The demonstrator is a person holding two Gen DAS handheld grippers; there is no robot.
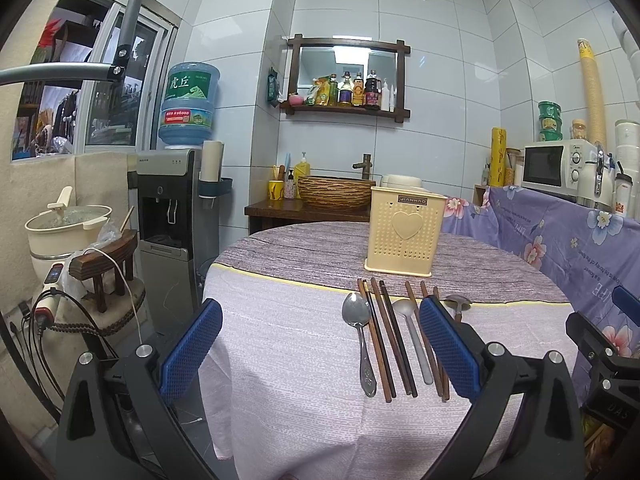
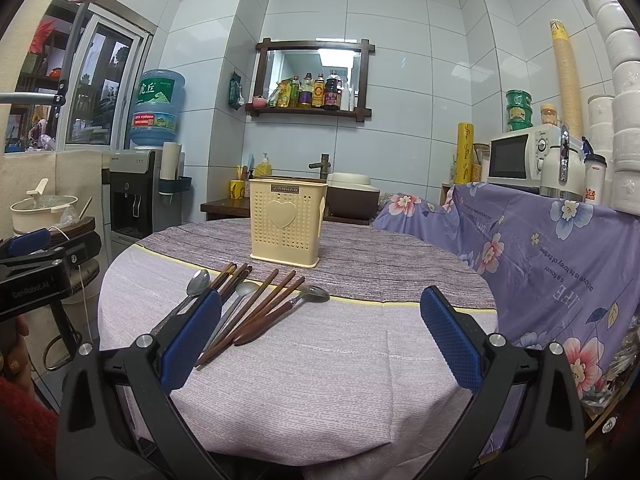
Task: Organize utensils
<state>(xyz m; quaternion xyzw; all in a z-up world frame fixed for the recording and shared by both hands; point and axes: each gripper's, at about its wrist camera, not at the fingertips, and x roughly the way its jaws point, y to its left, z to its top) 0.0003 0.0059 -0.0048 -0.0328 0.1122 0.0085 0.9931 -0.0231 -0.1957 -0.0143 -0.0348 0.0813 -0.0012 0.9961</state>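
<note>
**Utensils in a row on the table, both grippers spread and holding nothing**

Left wrist view: we see the left gripper (image 1: 320, 344) with its 2 blue pads spread wide, nothing between them touching. It hangs over the near edge of a round table (image 1: 288, 408) covered in a pale pink cloth. Ahead lie a steel spoon (image 1: 359, 336), dark brown chopsticks (image 1: 390, 340), and a grey spoon (image 1: 412, 340), side by side, handles toward us. A third spoon (image 1: 459, 304) is partly hidden behind the right pad. Behind the row stands a cream perforated utensil holder (image 1: 406, 232), upright, on the grey band of cloth, apart from the utensils. The right gripper (image 1: 600, 344) shows at the frame's right edge.

Right wrist view: we see the right gripper (image 2: 320, 344) also spread, empty, over bare cloth. The utensils sit left of centre; a wooden-handled spoon (image 2: 280, 312) is nearest, chopsticks (image 2: 256, 304) beside it. The holder (image 2: 287, 222) stands beyond them. The left gripper (image 2: 44, 268) shows at the left edge.
</note>
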